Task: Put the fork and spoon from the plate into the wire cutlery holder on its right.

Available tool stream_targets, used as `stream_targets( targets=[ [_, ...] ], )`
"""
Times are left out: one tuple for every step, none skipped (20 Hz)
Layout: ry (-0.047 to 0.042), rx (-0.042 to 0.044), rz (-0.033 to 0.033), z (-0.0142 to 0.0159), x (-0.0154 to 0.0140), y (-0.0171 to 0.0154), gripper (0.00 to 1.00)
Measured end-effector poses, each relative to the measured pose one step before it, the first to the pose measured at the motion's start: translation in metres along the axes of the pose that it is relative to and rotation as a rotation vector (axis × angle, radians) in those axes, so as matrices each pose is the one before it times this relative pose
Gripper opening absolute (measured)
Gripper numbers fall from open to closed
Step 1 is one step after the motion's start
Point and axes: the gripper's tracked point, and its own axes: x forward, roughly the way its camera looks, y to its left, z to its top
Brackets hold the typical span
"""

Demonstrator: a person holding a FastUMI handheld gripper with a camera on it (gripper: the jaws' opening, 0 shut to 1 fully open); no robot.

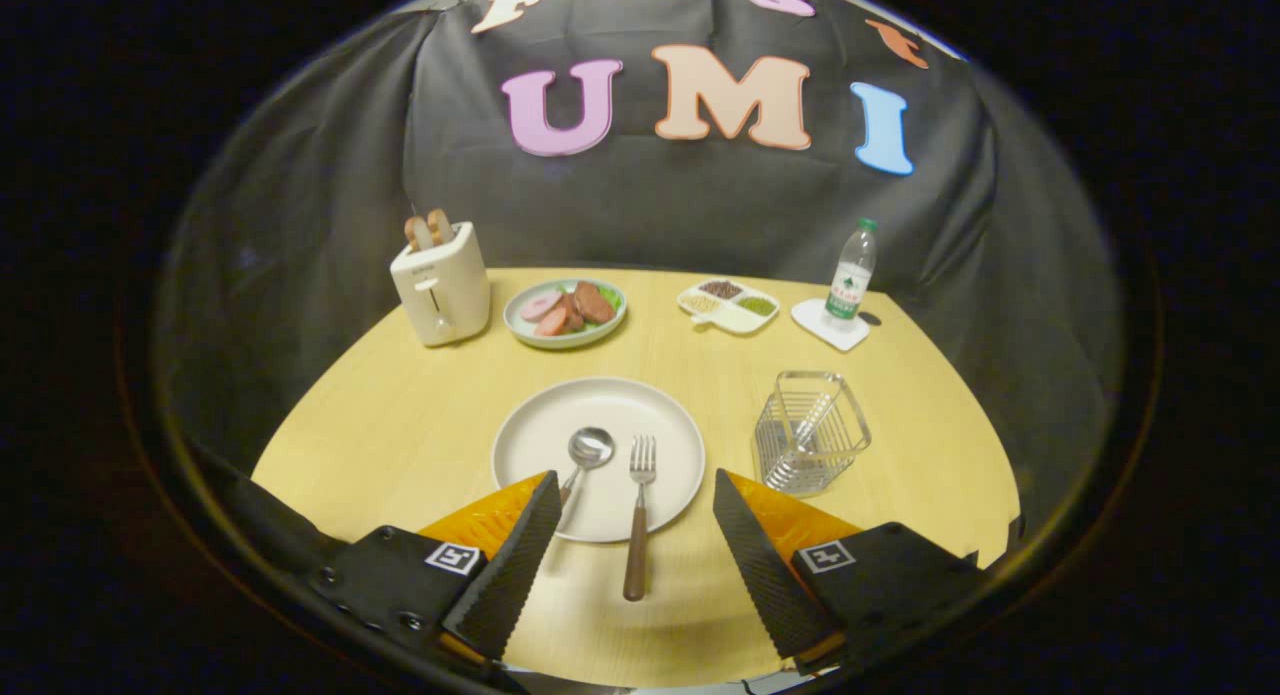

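Observation:
A round white plate [540, 445] lies on the wooden table just ahead of my fingers. On it rest a metal spoon [588, 449] and a fork [640, 495] with a brown wooden handle that sticks out over the plate's near rim. The spoon's handle runs back behind my left finger. The empty wire cutlery holder [810, 433] stands upright to the right of the plate. My gripper [634, 495] hovers above the table with its fingers wide apart; the fork's handle lies below the gap and neither finger touches it.
At the back of the table stand a cream toaster [441, 283] with toast, a green plate of sliced sausage [566, 313], a divided snack dish [728, 305] and a water bottle [851, 275] on a white coaster. The table's edge curves close on the right, beyond the holder.

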Motion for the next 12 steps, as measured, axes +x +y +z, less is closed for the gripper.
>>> stream_targets(
  targets=[
    [0.03484,-0.01131,0.00888,-0.00909,0.00497,0.00054,0.99],
    [0.03102,-0.00922,0.01512,-0.00693,0.00457,0.00362,0.99],
    [0.03293,-0.01078,0.01834,-0.00926,0.00454,0.00329,0.99],
    [0.04218,-0.01291,0.02114,-0.00811,0.00476,0.00262,0.99],
    [0.03798,-0.01507,0.01121,-0.00868,0.00416,0.00151,0.99],
    [0.03941,-0.01769,0.00492,-0.00698,0.00363,0.00037,0.99],
    [0.04034,-0.01591,-0.00343,-0.00772,0.00224,-0.00173,0.99],
    [0.03762,-0.01037,-0.00429,-0.00598,0.00197,-0.00217,0.99],
    [0.03158,-0.00137,0.00174,-0.00546,0.00388,-0.00040,0.99],
    [0.03994,0.00840,0.00730,-0.00522,0.00195,0.00013,0.99],
    [0.03431,0.01372,0.00424,-0.00540,0.00538,-0.00033,0.98],
    [0.02851,0.01400,0.00354,-0.00252,0.00310,-0.00009,0.97]
  ],
)
